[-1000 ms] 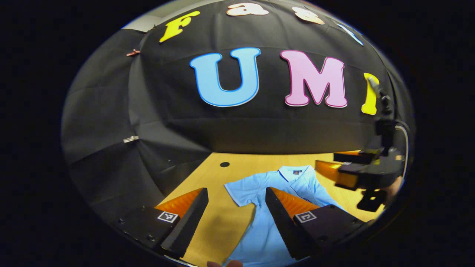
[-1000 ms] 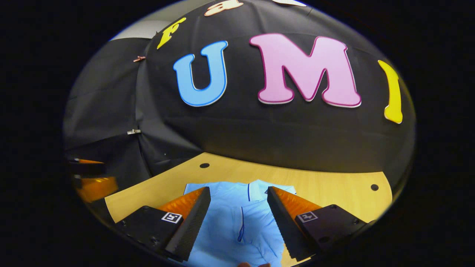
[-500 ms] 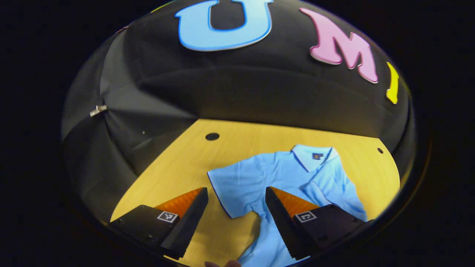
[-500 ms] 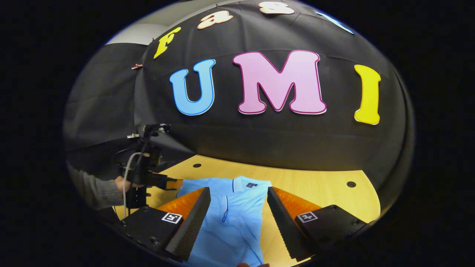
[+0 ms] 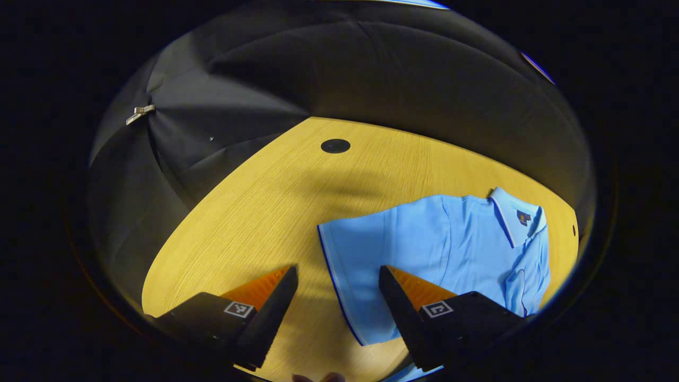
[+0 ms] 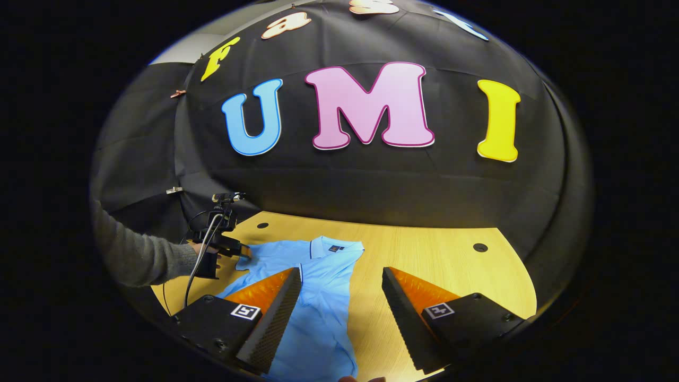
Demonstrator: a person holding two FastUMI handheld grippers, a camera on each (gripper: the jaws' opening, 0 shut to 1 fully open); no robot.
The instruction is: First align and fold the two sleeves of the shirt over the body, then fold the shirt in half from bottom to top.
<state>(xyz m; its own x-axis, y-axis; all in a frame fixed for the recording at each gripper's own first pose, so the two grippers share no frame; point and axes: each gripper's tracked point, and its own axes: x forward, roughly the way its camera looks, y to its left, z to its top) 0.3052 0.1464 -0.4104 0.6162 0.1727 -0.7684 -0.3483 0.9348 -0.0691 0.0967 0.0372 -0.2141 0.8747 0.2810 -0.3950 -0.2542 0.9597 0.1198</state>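
Left gripper (image 5: 337, 297): spread wide, holding nothing, above the sleeve (image 5: 355, 265) hem.
Right gripper (image 6: 339, 300): spread wide, holding nothing.
Shirt (image 6: 318, 286): flat on the worktop (image 5: 254, 212), collar (image 5: 512, 212) toward the far wall.

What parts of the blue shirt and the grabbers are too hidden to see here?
- Shirt hem: left gripper view, behind the left gripper's finger and off the bottom edge.
- Shirt's right sleeve: right gripper view, whether it is folded over is unclear.
- Collar badge: right gripper view, too small.
- Left gripper's tips: right gripper view, too small.
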